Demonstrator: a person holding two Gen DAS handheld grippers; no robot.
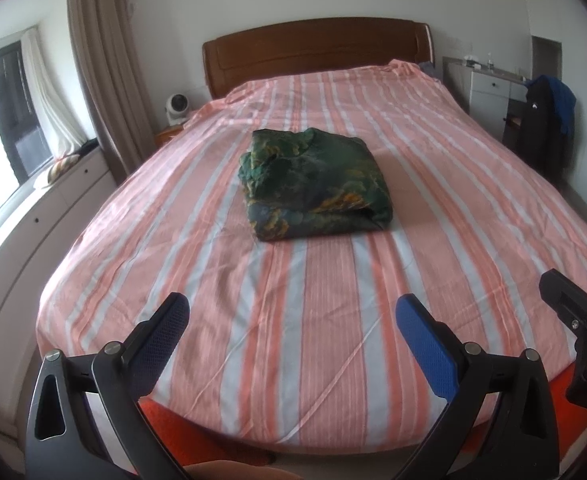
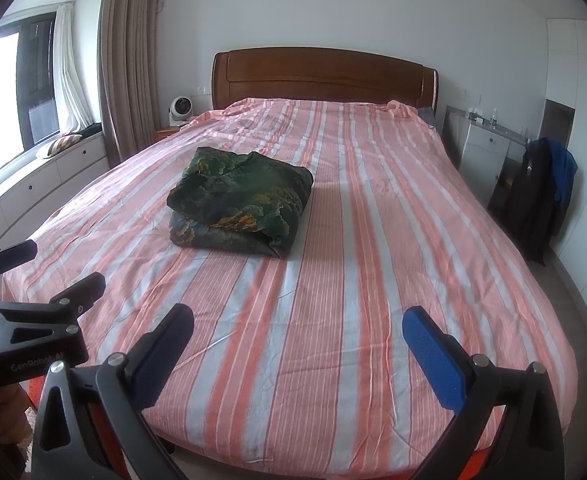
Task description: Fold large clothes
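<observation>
A dark green patterned garment (image 1: 313, 184) lies folded in a compact stack in the middle of the bed (image 1: 333, 320); it also shows in the right wrist view (image 2: 239, 204). My left gripper (image 1: 293, 312) is open and empty above the foot of the bed, well short of the garment. My right gripper (image 2: 297, 324) is open and empty, also above the foot of the bed. The right gripper's body shows at the right edge of the left wrist view (image 1: 573, 320); the left gripper's body shows at the left edge of the right wrist view (image 2: 33, 320).
The bed has a pink, white and grey striped sheet and a wooden headboard (image 2: 325, 76). A white fan (image 2: 181, 110) stands on the left nightstand. A white drawer bench (image 1: 33, 220) runs along the window. A white desk (image 2: 489, 148) and a chair with dark clothes (image 2: 541, 200) stand right.
</observation>
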